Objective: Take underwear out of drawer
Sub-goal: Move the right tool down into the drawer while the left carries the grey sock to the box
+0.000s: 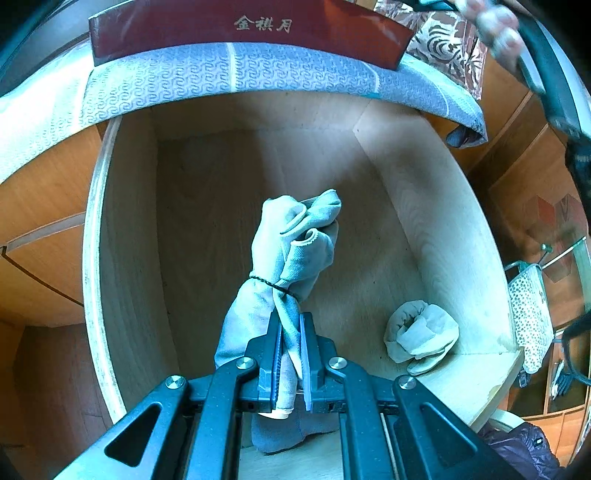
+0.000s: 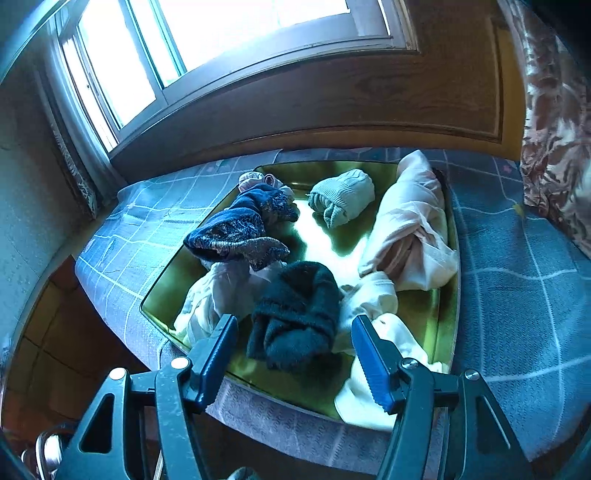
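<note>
Your left gripper (image 1: 290,345) is clamped narrow on a pale blue underwear bundle (image 1: 291,254), tied with a dark band, inside the wooden drawer (image 1: 436,206). You appear mid-extraction; next, lift it clear of the rim. A second pale roll (image 1: 421,338) lies near the drawer's corner. Only the right view shows your right gripper (image 2: 295,354), fingers wide, over a gold tray (image 2: 448,295) of garments.

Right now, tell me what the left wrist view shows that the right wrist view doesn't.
Left wrist only: the open wooden drawer, the left gripper shut on a pale tied bundle, and a rolled pale bundle in the drawer's corner. Right wrist only: the right gripper open over a gold tray of rolled garments, under a window. Shared: nothing I can match with confidence.
</note>
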`<state>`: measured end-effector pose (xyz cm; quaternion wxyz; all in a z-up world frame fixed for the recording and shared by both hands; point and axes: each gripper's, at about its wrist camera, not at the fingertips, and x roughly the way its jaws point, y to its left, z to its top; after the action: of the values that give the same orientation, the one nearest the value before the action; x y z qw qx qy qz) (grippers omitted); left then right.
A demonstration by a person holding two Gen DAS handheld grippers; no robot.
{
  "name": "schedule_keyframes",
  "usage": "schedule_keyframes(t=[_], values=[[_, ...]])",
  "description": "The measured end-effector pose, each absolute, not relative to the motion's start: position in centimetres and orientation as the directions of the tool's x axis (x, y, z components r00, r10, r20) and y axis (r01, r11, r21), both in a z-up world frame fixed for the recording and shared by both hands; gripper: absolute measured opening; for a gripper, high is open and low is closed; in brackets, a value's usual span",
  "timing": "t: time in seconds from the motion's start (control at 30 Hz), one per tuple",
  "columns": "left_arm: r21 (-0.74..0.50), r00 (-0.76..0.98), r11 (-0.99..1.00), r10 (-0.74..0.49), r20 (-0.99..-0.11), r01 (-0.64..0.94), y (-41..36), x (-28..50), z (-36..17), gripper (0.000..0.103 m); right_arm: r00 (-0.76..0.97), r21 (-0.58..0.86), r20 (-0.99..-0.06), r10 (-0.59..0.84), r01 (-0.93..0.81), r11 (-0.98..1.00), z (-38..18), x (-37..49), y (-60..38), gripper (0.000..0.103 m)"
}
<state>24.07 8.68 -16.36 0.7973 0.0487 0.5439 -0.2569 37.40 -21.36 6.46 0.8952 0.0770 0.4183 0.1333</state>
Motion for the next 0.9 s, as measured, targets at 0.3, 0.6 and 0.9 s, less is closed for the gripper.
schedule_keyframes(t=[0.3, 0.6, 0.9], values=[[-0.205, 0.311, 0.871, -0.366, -0.877, 0.446, 9.3, 24.1, -15.4, 0.007, 0.640, 0.227, -0.705, 0.305, -0.205, 0.952, 6.9, 33.1, -23.0, 0.069], [-0.209, 0.340, 0.878, -0.372, -0.864, 0.430, 10.0, 24.4, -14.5, 0.007, 0.579, 0.163, -0.768, 0.274, -0.237, 0.958, 3.5, 27.5, -24.1, 0.069], [-0.211, 0.348, 0.878, -0.376, -0.859, 0.429, 9.9, 24.3, -14.2, 0.008, 0.470, 0.142, -0.843, 0.263, -0.277, 0.950, -1.5, 22.9, -23.7, 0.069]])
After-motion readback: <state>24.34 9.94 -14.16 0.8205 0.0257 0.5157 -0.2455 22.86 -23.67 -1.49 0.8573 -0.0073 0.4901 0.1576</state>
